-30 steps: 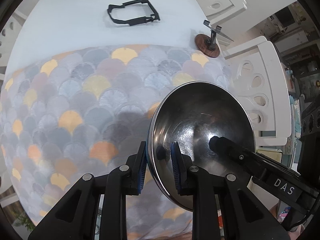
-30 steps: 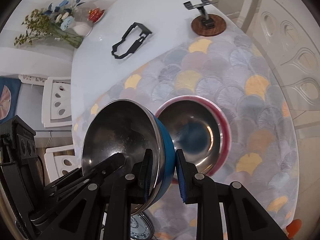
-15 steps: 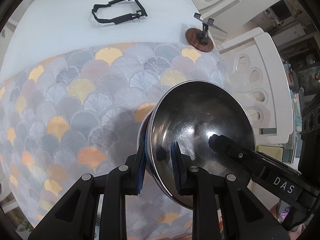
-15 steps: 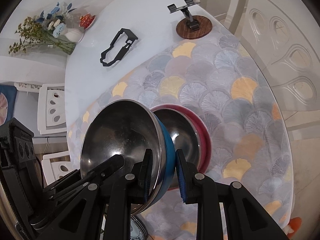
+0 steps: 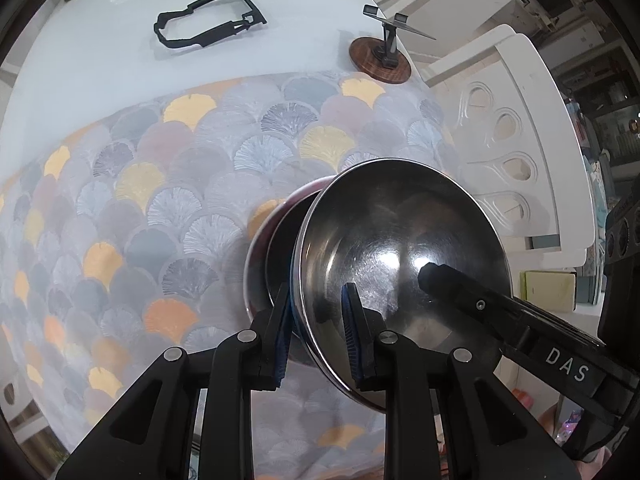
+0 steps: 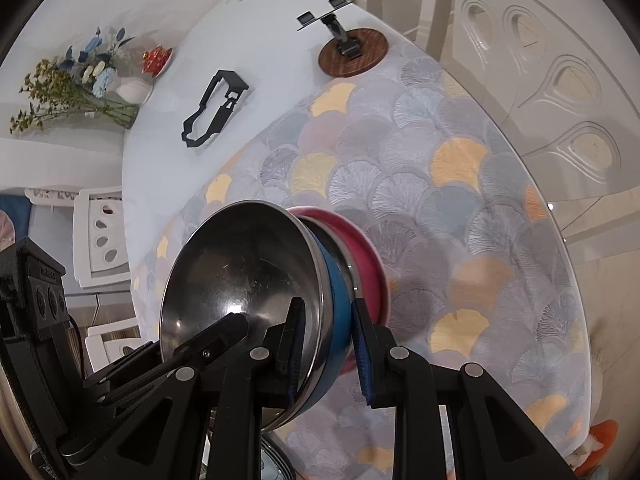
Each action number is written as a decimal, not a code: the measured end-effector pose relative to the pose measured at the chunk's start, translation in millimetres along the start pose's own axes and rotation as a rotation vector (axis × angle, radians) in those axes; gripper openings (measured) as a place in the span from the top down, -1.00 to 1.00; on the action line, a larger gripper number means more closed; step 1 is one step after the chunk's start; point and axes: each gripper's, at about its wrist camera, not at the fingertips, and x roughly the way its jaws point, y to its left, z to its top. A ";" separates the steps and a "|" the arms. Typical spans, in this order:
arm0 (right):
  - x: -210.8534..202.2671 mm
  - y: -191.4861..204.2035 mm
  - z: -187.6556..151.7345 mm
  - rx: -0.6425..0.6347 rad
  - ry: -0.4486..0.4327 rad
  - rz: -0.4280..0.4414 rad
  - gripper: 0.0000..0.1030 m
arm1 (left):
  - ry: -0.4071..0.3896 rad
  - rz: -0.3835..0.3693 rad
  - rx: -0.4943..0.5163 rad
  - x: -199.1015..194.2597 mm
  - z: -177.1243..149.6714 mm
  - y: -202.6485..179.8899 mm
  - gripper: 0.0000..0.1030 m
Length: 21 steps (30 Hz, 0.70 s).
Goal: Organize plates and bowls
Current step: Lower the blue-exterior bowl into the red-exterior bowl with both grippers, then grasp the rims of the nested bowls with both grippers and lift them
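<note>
Both grippers clamp opposite rims of a steel bowl with a blue outside (image 5: pixel 400 256) (image 6: pixel 244 276). My left gripper (image 5: pixel 316 336) is shut on its near rim; my right gripper (image 6: pixel 326 356) is shut on the other rim. The blue bowl is tilted and sits partly inside a steel bowl with a red outside (image 5: pixel 276 236) (image 6: pixel 360 252) that rests on the scallop-patterned cloth (image 5: pixel 160 208). The right gripper's finger shows inside the bowl in the left wrist view (image 5: pixel 460 284).
A black frame (image 5: pixel 208 28) and a phone stand on a wooden disc (image 5: pixel 380 60) lie on the white table beyond the cloth. White chairs (image 5: pixel 520 140) stand at the right. A vase of flowers (image 6: pixel 80 88) stands at the far end. A patterned plate (image 6: pixel 272 460) shows below the bowl.
Both grippers carried the blue bowl forward and down over the red bowl; it now nests partly inside it, covering most of the red bowl's inside.
</note>
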 end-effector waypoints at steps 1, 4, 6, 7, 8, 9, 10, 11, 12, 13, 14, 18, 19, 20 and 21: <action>0.1 -0.9 -0.2 0.003 0.000 -0.001 0.55 | -0.001 -0.002 0.000 -0.1 -0.1 -0.2 0.61; 0.7 -0.2 -0.9 -0.001 -0.002 0.000 0.54 | -0.006 -0.002 -0.007 -0.9 0.4 1.3 0.61; 1.9 1.5 -1.0 -0.005 -0.001 0.000 0.53 | -0.007 0.000 -0.012 -1.4 1.2 3.1 0.61; 2.8 2.8 -1.0 -0.007 0.000 -0.001 0.52 | -0.007 0.001 -0.013 -1.5 1.3 4.0 0.61; 3.3 3.1 -1.1 -0.008 0.000 -0.001 0.51 | -0.007 0.001 -0.011 -1.5 1.5 4.8 0.61; 4.0 4.0 -1.5 -0.009 0.001 -0.003 0.50 | -0.008 0.001 -0.011 -1.5 1.7 5.4 0.61; 4.5 4.9 -1.4 -0.012 0.002 -0.004 0.50 | -0.008 0.002 -0.011 -1.5 1.6 6.0 0.61; 4.7 5.1 -1.1 -0.012 0.002 -0.005 0.50 | -0.008 0.002 -0.011 -1.4 1.4 6.4 0.61; 4.6 5.2 -1.0 -0.011 0.000 -0.006 0.50 | -0.008 0.001 -0.011 -1.3 1.2 6.7 0.61; 5.0 5.4 -1.2 -0.011 0.001 -0.007 0.48 | -0.008 -0.001 -0.012 -1.2 1.2 7.3 0.60; 5.4 5.6 -1.5 -0.011 0.002 -0.009 0.47 | -0.008 -0.003 -0.014 -1.0 1.2 7.9 0.60; 7.3 4.4 -0.5 0.001 0.008 -0.004 0.38 | -0.007 -0.002 -0.029 0.3 1.6 12.3 0.55; 7.2 4.4 -0.8 0.003 0.007 0.000 0.32 | -0.007 0.002 -0.032 0.7 1.7 13.5 0.52; 6.6 4.7 -0.6 0.001 0.004 -0.001 0.21 | -0.008 0.005 -0.034 0.6 1.7 14.7 0.49; 6.0 5.3 -0.7 -0.002 0.000 0.001 0.17 | -0.011 0.002 -0.035 0.3 1.8 15.8 0.41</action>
